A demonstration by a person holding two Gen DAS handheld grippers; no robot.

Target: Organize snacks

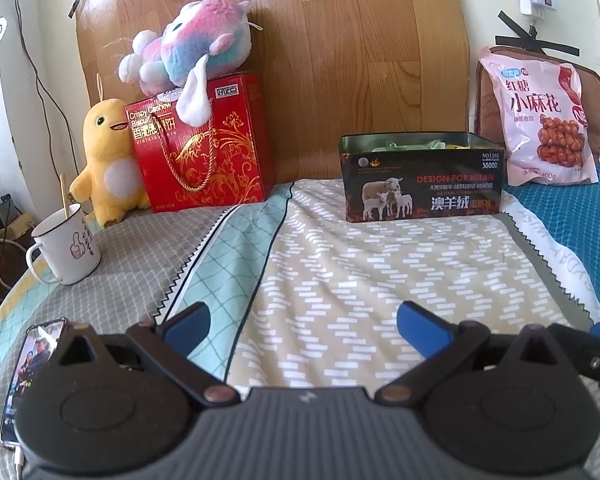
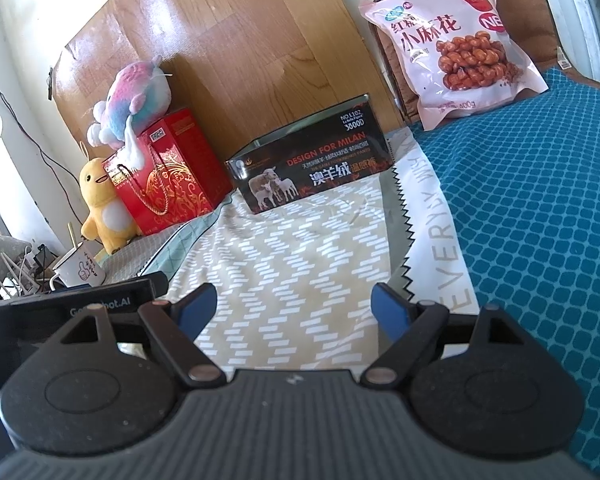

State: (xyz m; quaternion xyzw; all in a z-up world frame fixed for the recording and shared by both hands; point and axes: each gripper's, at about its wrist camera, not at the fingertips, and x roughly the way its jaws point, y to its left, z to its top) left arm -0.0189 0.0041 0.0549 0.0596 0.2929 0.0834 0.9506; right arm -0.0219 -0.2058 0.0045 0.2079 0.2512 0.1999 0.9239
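A dark open tin point(image 1: 422, 178) printed with sheep stands at the back of the cloth-covered table, with green and yellow packets showing inside; it also shows in the right wrist view point(image 2: 312, 168). A pink snack bag point(image 1: 546, 120) point(image 2: 456, 46) leans upright at the back right. A red biscuit gift box point(image 1: 204, 148) point(image 2: 168, 172) stands at the back left. My left gripper point(image 1: 304, 330) is open over the patterned cloth, holding nothing. My right gripper point(image 2: 294, 312) is open too, well short of the tin.
A pastel plush point(image 1: 192, 46) lies on the red box and a yellow plush point(image 1: 108, 160) stands beside it. A white mug point(image 1: 66, 244) with a stick stands at the left edge. A phone point(image 1: 32, 364) lies near left. A teal mat point(image 2: 540, 220) covers the right side.
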